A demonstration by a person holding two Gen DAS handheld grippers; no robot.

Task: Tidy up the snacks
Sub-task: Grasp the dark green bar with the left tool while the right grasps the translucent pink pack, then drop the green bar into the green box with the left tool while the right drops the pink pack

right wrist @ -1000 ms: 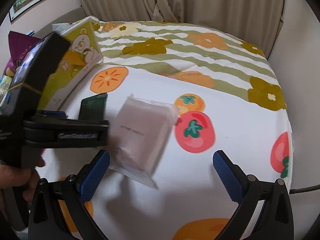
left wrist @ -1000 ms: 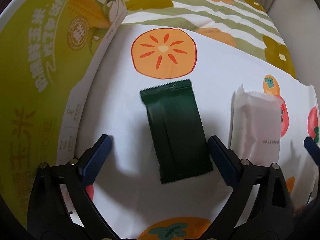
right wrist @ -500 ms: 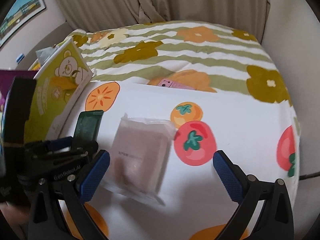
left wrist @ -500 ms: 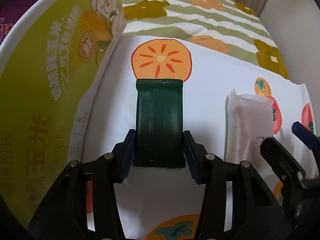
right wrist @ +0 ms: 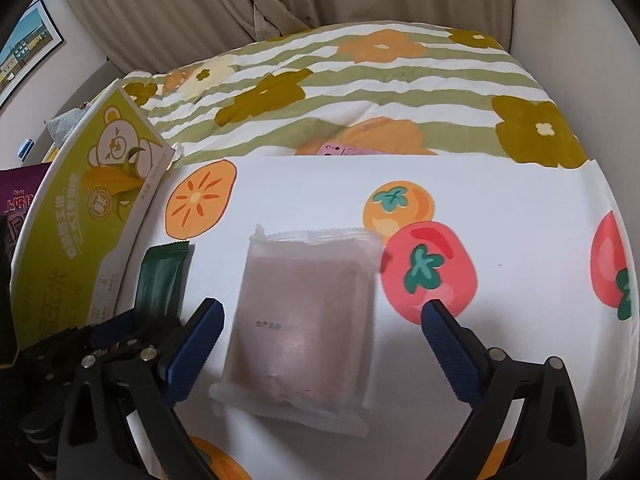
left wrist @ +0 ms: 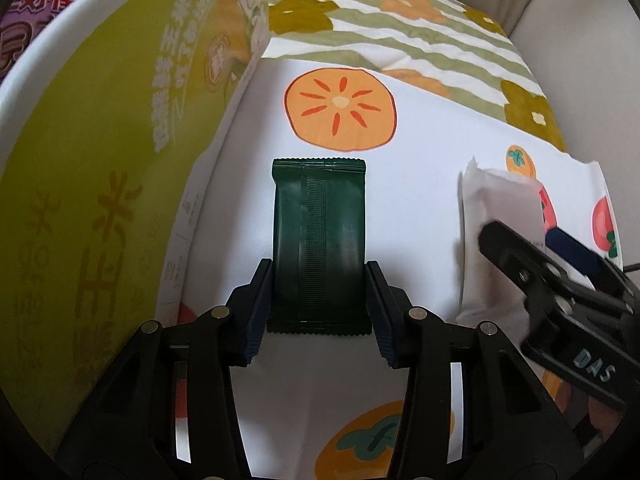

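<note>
We are holding two sets of tongs over a white cloth [right wrist: 500,200] printed with oranges and tomatoes, spread over a green-striped flowered bedcover [right wrist: 360,68].

Our left gripper [left wrist: 319,300] is pinching the dark green snack packet [left wrist: 319,240] by its long edges, its blue pads pressed against the near half of the wrapper, which is lying flat on the cloth just below the big sliced-orange print [left wrist: 340,109]. In the right wrist view the same green packet [right wrist: 162,280] is showing beside the yellow-green corn snack box [right wrist: 80,216], with the left gripper's fingers covering its near end.

Our right gripper [right wrist: 320,320] is standing spread wide, its two blue fingertips [right wrist: 200,332] lying on either side of the pale, translucent snack pouch [right wrist: 308,316] without touching it. The pouch is lying flat on the cloth, to the right of the green packet and just left of the red tomato print [right wrist: 430,272], its near half sitting between the fingers. In the left wrist view the pouch [left wrist: 500,240] is lying partly behind the right gripper's black arm.

A purple snack bag [right wrist: 18,200] is peeking out behind the corn box, and a pink object [right wrist: 352,149] is lying at the cloth's far edge.
</note>
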